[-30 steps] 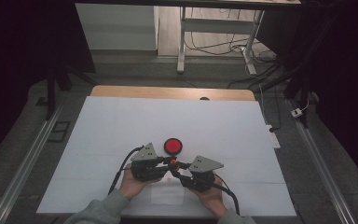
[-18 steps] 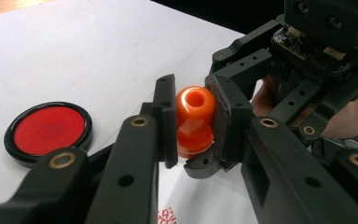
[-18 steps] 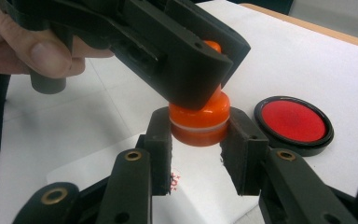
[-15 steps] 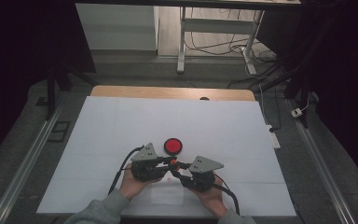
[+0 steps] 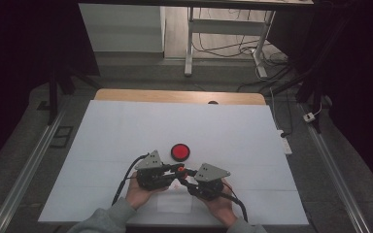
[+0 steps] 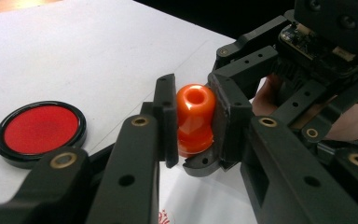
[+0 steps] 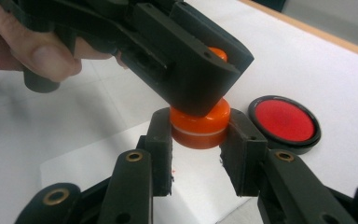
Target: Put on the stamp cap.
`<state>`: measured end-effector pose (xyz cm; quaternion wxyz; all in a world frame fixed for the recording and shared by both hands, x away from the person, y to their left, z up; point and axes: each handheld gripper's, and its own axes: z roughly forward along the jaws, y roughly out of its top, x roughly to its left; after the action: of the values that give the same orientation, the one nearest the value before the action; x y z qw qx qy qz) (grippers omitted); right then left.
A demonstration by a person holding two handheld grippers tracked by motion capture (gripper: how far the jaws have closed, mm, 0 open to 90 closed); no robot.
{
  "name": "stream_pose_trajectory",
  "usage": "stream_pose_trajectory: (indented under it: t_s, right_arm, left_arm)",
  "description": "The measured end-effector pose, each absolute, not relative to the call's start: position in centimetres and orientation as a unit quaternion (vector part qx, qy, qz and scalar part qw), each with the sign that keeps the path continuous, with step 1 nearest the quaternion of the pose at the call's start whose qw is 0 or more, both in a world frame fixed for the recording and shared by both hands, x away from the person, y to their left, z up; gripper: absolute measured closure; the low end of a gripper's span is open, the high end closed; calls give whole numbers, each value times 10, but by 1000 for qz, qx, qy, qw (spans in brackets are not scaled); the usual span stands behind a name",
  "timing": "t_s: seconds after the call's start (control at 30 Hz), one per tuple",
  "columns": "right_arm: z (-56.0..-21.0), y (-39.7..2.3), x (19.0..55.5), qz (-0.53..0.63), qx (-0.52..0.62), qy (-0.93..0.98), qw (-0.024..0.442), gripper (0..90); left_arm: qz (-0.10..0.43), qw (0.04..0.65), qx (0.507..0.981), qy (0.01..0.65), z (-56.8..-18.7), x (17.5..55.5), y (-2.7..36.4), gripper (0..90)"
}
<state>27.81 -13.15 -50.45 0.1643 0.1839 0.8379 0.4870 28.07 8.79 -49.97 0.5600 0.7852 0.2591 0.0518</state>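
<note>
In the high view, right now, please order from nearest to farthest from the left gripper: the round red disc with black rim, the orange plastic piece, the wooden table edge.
1. Orange plastic piece, between the left gripper's jaws.
2. Round red disc with black rim, just beyond, on the white sheet.
3. Wooden table edge, at the far side.

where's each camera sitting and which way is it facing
High view: above the person's side, looking forward and down on the table; forearms, both hands.
Left gripper view: rides the left gripper, looking along its jaws at the orange piece.
Right gripper view: rides the right gripper, jaws on that piece's base.
All share the red disc.
</note>
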Motion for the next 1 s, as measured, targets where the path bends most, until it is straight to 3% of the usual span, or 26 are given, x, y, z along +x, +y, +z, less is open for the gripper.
stream_pose_trajectory:
  t_s: [0.3,0.6,1.0]
  right_arm:
    - [-500,-133,281,505,180,829,162,637]
    - [-501,-134,283,515,183,825,143,533]
    - [-502,-146,288,509,203,825,139,474]
  left_arm:
    - [58,564,782,259,-489,281,89,726]
    - [55,570,778,258,-487,284,94,725]
    - [66,568,779,257,-481,284,100,724]
